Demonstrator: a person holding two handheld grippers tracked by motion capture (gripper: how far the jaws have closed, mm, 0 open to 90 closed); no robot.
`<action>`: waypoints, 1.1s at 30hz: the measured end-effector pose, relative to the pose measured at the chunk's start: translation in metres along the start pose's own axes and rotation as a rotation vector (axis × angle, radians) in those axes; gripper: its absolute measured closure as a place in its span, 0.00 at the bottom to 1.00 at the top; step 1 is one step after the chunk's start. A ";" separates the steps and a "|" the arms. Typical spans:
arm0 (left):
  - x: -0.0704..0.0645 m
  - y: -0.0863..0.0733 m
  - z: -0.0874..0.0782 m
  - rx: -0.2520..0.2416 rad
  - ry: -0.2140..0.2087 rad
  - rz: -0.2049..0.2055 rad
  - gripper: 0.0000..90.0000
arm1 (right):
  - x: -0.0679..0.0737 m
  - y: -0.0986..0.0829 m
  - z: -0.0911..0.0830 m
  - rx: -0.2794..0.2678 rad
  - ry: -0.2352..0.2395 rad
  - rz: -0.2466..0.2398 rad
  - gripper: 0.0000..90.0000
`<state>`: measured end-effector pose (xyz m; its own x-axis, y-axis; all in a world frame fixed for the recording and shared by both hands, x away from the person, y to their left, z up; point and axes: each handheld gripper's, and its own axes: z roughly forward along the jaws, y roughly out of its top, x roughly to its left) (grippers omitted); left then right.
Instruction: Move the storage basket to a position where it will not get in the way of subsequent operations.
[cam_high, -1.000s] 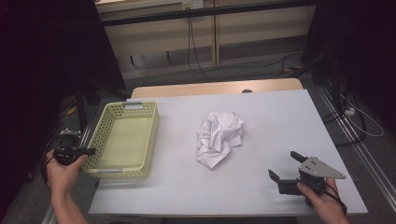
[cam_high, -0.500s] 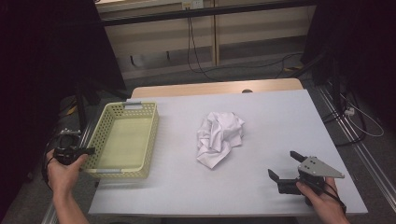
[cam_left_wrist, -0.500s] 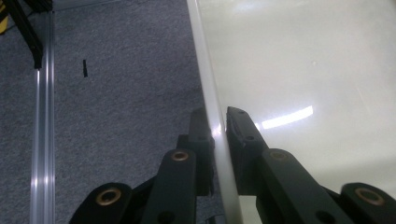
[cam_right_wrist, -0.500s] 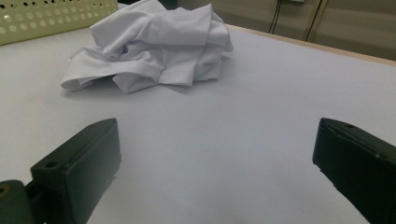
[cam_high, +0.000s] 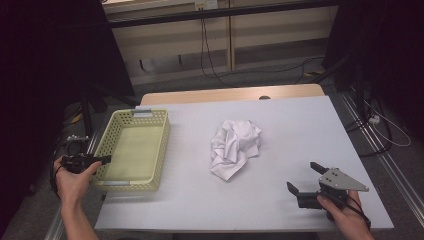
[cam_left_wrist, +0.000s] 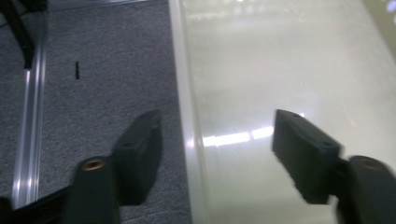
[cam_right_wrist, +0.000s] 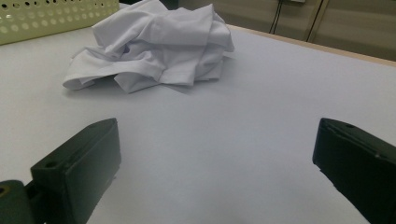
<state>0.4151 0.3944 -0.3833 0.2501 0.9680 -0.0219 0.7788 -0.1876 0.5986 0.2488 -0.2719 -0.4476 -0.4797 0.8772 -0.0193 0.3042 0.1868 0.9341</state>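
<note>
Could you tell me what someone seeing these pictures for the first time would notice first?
The crumpled white cloth in the middle of the white table draws the eye first. Next comes the pale green basket at the table's left edge, with nothing in it. The left gripper hangs open over the basket's outer rim, and the right gripper waits open at the near right corner, pointing at the cloth.

Grey carpet floor (cam_high: 280, 82) (cables trailing), dark curtains (cam_high: 45, 65) flanking.
</note>
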 end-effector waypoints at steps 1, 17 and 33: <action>0.000 0.000 0.000 0.001 0.000 -0.002 0.32 | 0.000 0.000 0.000 0.000 -0.001 -0.001 0.01; -0.006 0.005 -0.022 -0.168 -0.049 -0.009 0.05 | 0.000 0.001 0.000 -0.004 0.001 -0.002 0.01; -0.039 0.021 -0.065 -0.412 -0.061 0.004 0.04 | 0.001 0.001 -0.001 -0.007 0.009 -0.003 0.01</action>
<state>0.3846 0.3640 -0.3182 0.2959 0.9534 -0.0591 0.4853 -0.0967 0.8690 0.2483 -0.2712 -0.4465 -0.4879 0.8727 -0.0189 0.2970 0.1863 0.9365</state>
